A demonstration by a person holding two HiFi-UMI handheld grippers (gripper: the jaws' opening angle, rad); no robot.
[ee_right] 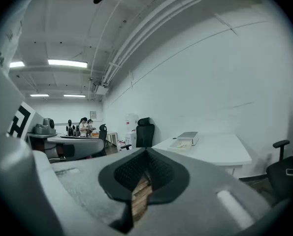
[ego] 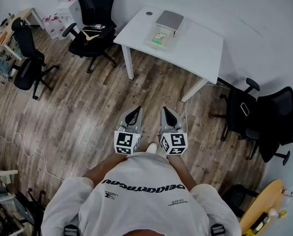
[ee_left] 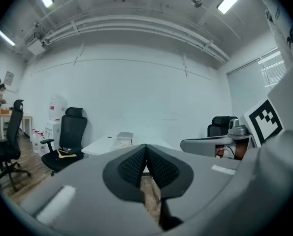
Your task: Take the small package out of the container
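Far L of both grippers: two black mesh office chairs (ego: 28, 58) on the brown wood-plank floor (ego: 87, 112). A third black office chair (ego: 93, 21) stands ahead-L w/ a pale wooden hanger (ego: 90, 33) on its seat.

The left gripper (ego: 133, 116), grey w/ a black-and-white marker cube, is held at waist height, roughly level, pointing fwd. Its own view shows the left gripper (ee_left: 146, 149) w/ jaws fully together, ribbed pads touching, nothing btwn them.

The right gripper (ego: 169, 116), same build, sits just beside it, parallel. Its own view shows the right gripper (ee_right: 146, 154) also closed tight, pads meeting, nothing held.

The white rectangular table (ego: 200, 50) is ahead of both grippers and a bit R, well apart from them. On it sits a clear plastic container (ego: 153, 42) w/ the small green-and-white package (ego: 160, 38) lying inside; detail too small to read. A flat grey square panel (ego: 169, 19) lies at the container's far end, touching it. The container also shows far off beyond the jaws in both gripper views (ee_left: 122, 139) (ee_right: 185, 140).

R of the right gripper: more black office chairs (ego: 244, 112) by the wall.
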